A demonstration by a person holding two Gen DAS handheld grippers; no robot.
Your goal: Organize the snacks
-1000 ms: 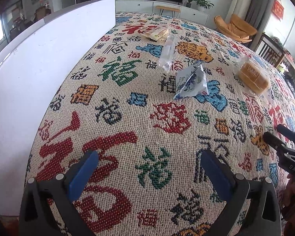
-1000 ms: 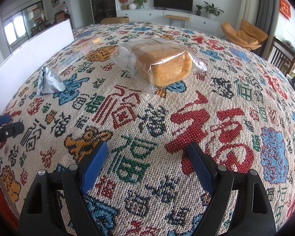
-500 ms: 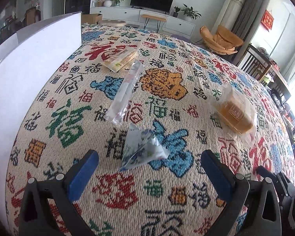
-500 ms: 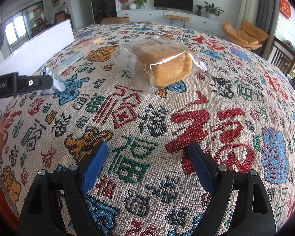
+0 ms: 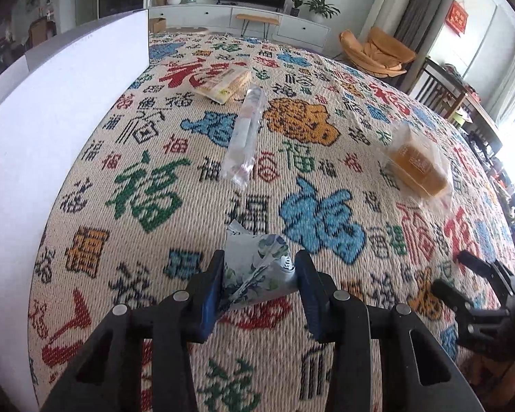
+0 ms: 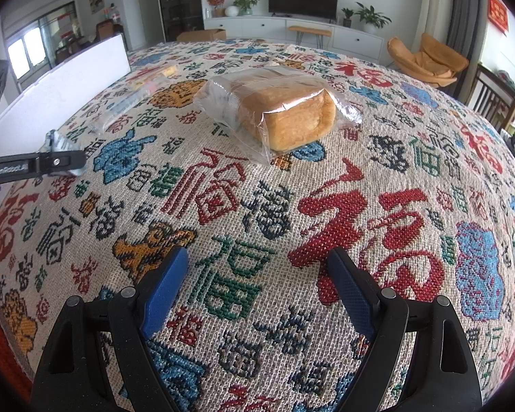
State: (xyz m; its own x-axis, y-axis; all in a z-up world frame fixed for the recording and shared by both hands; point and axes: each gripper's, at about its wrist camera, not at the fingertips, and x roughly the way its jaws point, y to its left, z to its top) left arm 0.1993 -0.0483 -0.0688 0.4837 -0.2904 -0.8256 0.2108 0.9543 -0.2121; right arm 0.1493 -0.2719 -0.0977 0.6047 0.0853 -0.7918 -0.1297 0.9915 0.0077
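**Snack packet clamped by the left gripper**

Left wrist view: the left gripper (image 5: 259,285) is angled down at the tablecloth (image 5: 147,206), its jaws just closed and pressed on a blue-and-white snack packet (image 5: 257,271) near the white board (image 5: 51,137). Its print is unreadable.

Right wrist view: "GenRobot" is read on the left gripper (image 6: 56,163). The right gripper (image 6: 257,281) is tilted down, jaws wide apart and empty; the bagged bread (image 6: 285,113) lies farther off.

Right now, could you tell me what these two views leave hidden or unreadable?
- Left wrist view: the blue-and-white packet sits between the left gripper pads, whose jaws have just been closing; its near end is hidden by them, its print too small.
- Right wrist view: the left gripper finger covers that packet.
- Right wrist view: the long clear packet is too blurred to identify.
- Both views: what lies behind the white board is hidden.
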